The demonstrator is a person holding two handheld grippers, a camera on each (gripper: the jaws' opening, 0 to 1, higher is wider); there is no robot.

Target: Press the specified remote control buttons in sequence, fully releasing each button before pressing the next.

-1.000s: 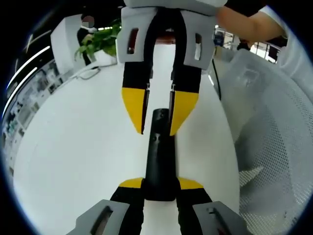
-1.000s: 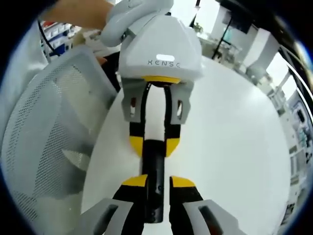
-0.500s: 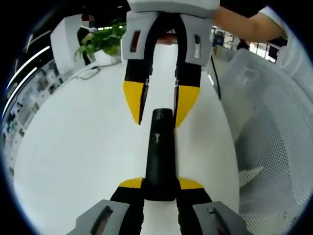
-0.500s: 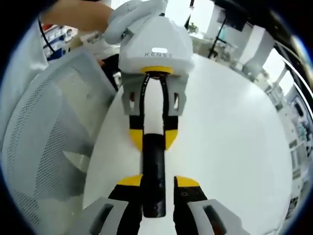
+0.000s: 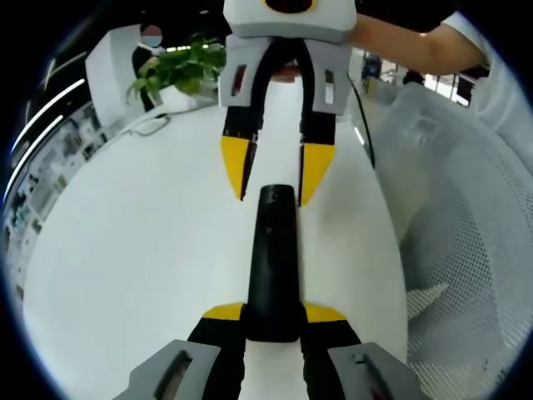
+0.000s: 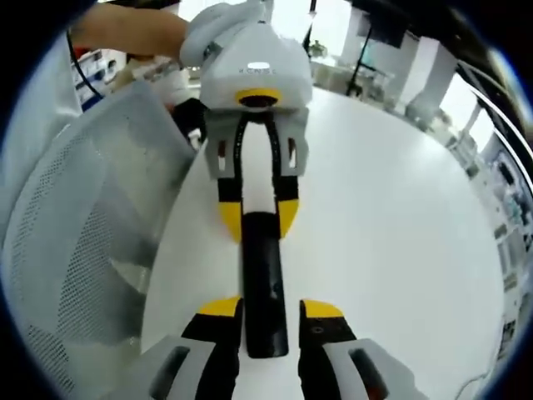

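Observation:
A slim black remote (image 5: 273,250) lies lengthwise over the white table (image 5: 133,242), held at its near end by my left gripper (image 5: 273,315), which is shut on it. Facing it from the top of the left gripper view, my right gripper (image 5: 276,175) is open, its yellow fingertips (image 5: 236,167) flanking the remote's far tip without touching it. In the right gripper view the remote (image 6: 263,267) runs between my right gripper's (image 6: 271,310) spread jaws, with gaps on both sides. Beyond it, the left gripper (image 6: 258,223) is clamped on the far end.
A white mesh chair (image 5: 466,250) stands close beside the table edge, and also appears as the chair (image 6: 75,250) in the right gripper view. A potted plant (image 5: 171,71) and a thin cable (image 5: 366,142) sit at the far side. A person's arm (image 5: 416,42) reaches in.
My right gripper has drawn back along the remote; its fingertips, which overlapped the remote's far end, now stand just at its tip. The left gripper keeps its hold.

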